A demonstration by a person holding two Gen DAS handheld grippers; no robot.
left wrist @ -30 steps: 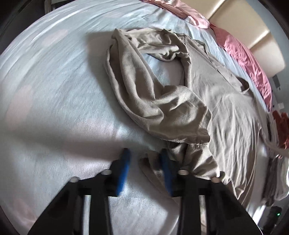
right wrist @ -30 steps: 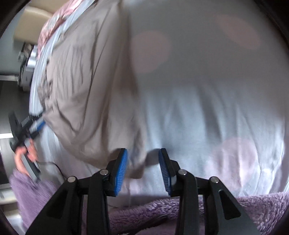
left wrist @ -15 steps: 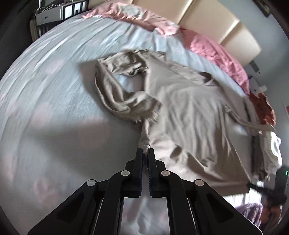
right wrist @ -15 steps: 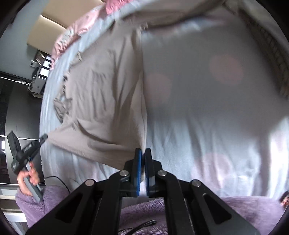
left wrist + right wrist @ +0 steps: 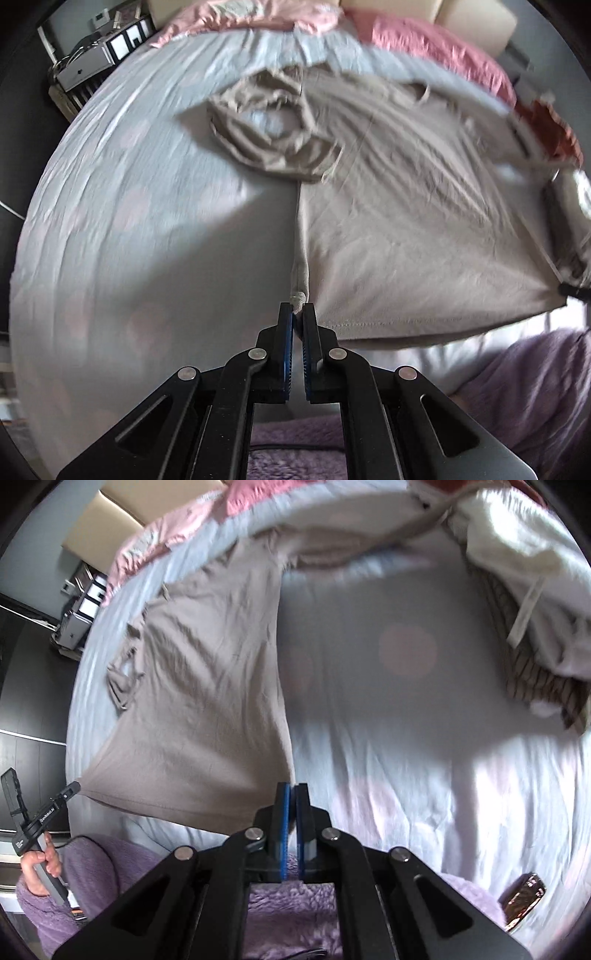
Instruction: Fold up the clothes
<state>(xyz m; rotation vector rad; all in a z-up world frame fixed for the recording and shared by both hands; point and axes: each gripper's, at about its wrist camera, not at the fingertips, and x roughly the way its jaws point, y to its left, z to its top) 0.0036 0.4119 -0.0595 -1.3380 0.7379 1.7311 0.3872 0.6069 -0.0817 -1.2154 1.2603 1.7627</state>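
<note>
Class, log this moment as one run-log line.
left gripper: shut on beige shirt hem corner | right gripper: shut on opposite corner | shirt stretched over bed

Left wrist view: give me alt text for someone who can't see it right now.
The left gripper, shut, pinches a bottom corner of a beige cotton T-shirt spread over a pale grey bedsheet. One sleeve lies bunched in a crumpled loop at the far left of the shirt. Pink pillows line the headboard end; the image is motion-blurred.
</note>
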